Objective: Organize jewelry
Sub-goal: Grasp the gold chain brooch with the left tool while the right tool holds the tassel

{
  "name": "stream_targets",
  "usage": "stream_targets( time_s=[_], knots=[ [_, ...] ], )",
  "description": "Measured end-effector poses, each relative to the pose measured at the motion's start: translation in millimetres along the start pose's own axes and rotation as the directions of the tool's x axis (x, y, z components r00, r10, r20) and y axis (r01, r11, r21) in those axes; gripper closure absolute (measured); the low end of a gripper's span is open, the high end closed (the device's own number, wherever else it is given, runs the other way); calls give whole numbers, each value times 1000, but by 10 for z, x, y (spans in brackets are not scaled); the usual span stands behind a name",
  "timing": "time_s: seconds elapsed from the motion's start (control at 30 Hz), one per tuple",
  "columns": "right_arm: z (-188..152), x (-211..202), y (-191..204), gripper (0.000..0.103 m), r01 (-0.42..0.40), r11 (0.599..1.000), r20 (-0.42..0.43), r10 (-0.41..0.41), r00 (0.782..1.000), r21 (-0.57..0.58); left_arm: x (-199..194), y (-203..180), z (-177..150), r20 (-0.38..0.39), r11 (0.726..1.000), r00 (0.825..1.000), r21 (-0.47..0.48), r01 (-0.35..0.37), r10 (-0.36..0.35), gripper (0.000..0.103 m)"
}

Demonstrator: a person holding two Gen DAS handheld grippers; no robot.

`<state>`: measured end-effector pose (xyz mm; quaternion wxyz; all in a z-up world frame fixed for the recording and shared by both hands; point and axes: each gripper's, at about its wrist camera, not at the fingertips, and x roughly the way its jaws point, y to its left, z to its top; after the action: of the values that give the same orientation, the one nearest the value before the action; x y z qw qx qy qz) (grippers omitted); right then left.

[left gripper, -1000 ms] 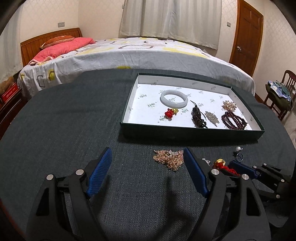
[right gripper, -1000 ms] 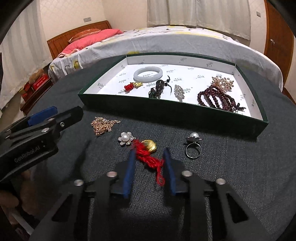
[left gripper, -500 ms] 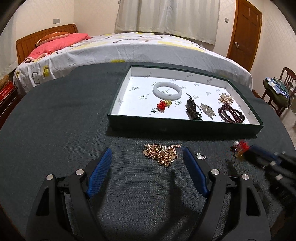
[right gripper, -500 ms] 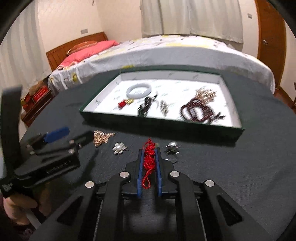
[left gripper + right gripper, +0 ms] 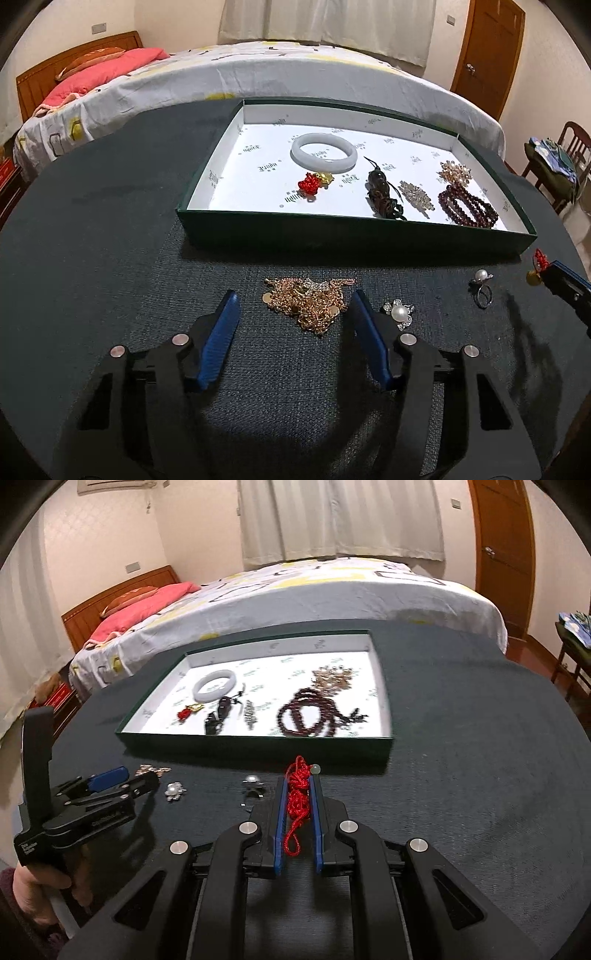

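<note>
A: Step now? R gripper is clamped on the red cord charm, lifted just short of the tray.

B: L gripper has just been closing; pads aren't pressing yet on the gold chain lying between them on the cloth.

A: Next: charm over the rim, release. Then 2 pearl pieces.

Red-corded charm pinched aloft — gold chain heaped before green tray.
</note>
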<state>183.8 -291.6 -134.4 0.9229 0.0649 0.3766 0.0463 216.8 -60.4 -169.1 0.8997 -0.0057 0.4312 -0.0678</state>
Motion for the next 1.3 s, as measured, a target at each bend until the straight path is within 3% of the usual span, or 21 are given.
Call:
stream_targets(
  time_s=[0.13, 0.4, 0.53, 0.97, 1.3],
  knots=[
    [-16, 11, -52, 91, 2, 1000, -2, -2, 1000, 12, 4, -25, 0, -2, 1000, 1000, 13, 0, 0, 44],
    [-32, 39, -61, 91, 0, 1000, -8, 0, 1000, 17, -10, -47, -1, 4, 999, 1000, 34, 20, -20, 75],
    [-34, 44, -71, 91, 1, 1000, -11, -1, 1000, 18, -4, -60, 7, 4, 999, 999, 40, 35, -35, 82],
    [-42, 59, -73, 91, 1, 1000, -13, -1, 1000, 20, -45, -5, 2, 19, 999, 999, 17, 49, -50, 90],
    [-26, 26, -39, 91, -2, 1000, 1, 2, 1000, 18, -317, 41, 113, 92, 998, 994, 6, 55, -55, 95]
  ],
)
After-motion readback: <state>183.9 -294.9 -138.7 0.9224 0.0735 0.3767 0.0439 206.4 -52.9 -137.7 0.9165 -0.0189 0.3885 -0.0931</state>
